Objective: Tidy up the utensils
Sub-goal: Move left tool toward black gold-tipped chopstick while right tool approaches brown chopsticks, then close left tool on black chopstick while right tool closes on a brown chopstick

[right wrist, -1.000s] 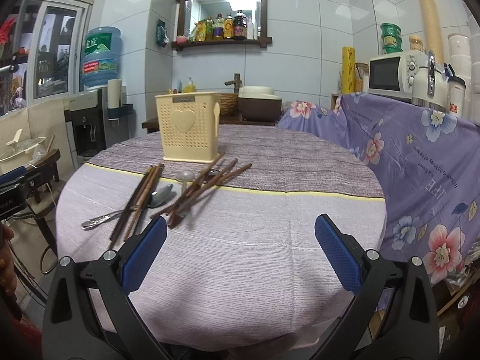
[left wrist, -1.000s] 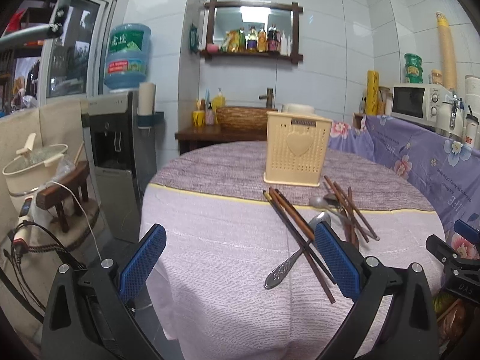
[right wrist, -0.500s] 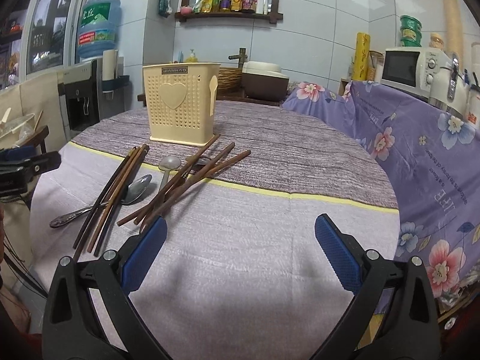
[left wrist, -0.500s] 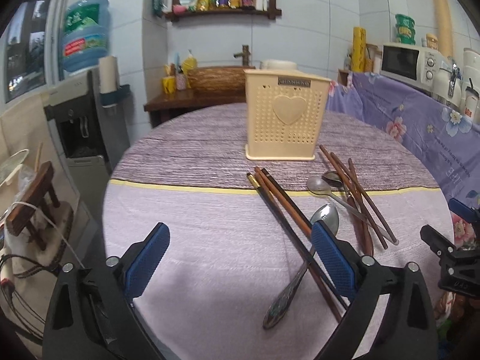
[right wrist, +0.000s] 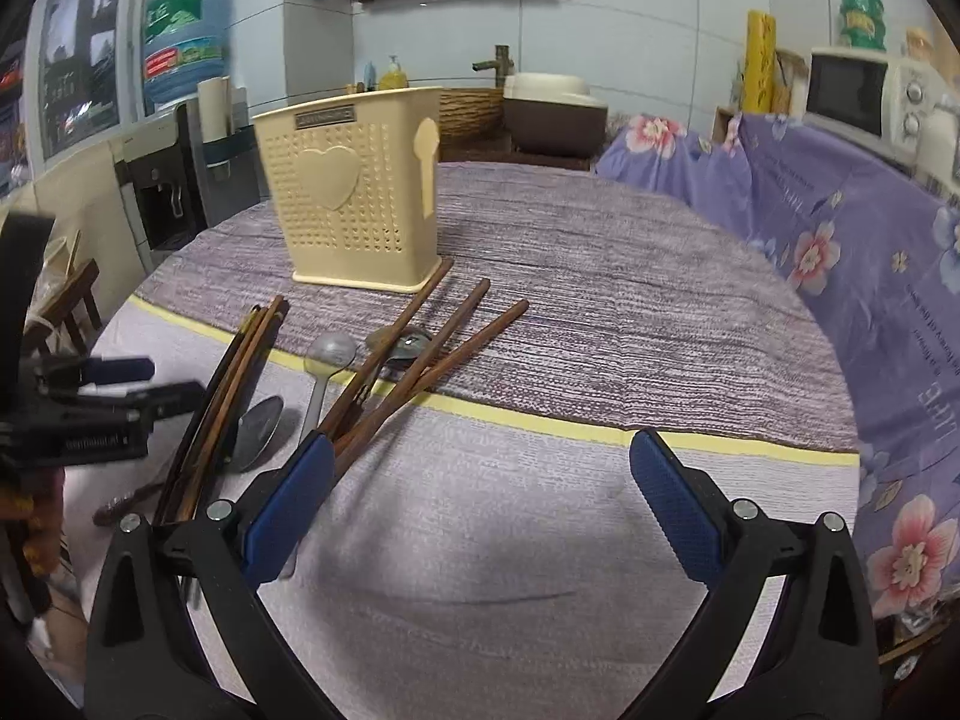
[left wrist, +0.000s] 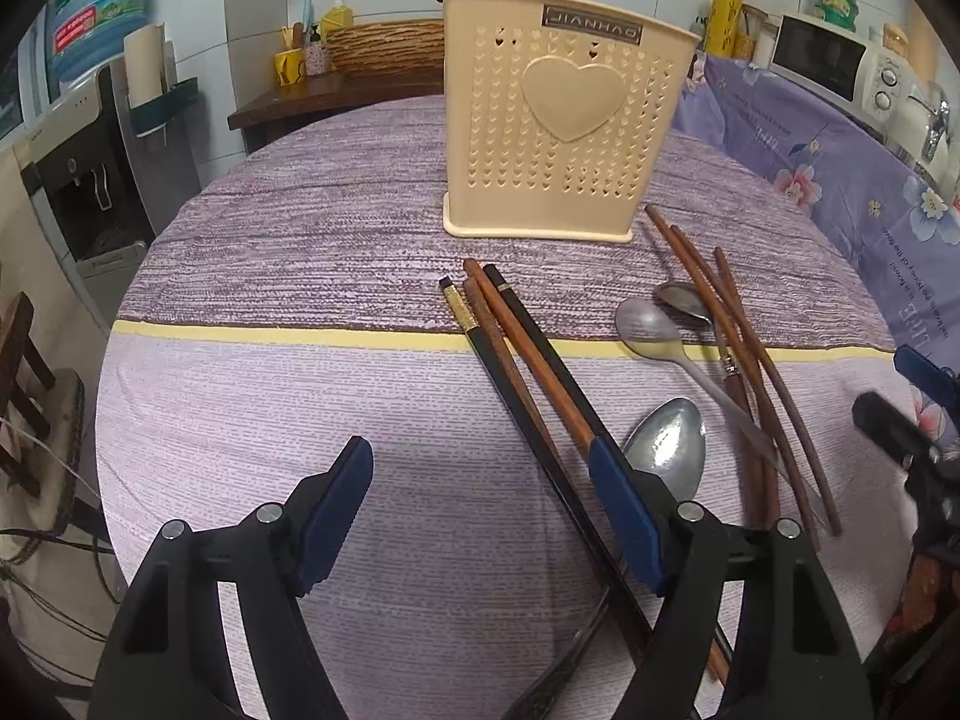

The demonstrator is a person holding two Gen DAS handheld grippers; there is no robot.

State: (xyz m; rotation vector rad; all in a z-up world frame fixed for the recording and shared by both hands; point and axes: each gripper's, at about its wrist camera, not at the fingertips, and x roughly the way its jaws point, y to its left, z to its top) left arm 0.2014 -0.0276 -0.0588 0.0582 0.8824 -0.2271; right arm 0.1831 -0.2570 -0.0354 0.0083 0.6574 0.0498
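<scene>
Left claw (left wrist: 480,516) hangs low over the worktop (left wrist: 300,408), jaws spread wide and holding nothing, its right pad just beside the near bundle of chopsticks (left wrist: 516,354). That bundle, two dark sticks and two brown ones, lies diagonally and points up towards the cream holder (left wrist: 558,138), which stands upright at the back. My read: this is the approach to a first pick, and the tidy way is to shift the claw right so one pair sits between the pads, then close across the shafts, not along them. Next over, a large spoon (left wrist: 666,450) lies bowl-up just beside those sticks, so a careless close could drag it. Further right, a smaller spoon (left wrist: 648,330) and a loose fan of brown chopsticks (left wrist: 750,360) overlap, well worth leaving for later. Right claw (right wrist: 480,486) also gapes wide and empty, its left pad at the ends of that fan
</scene>
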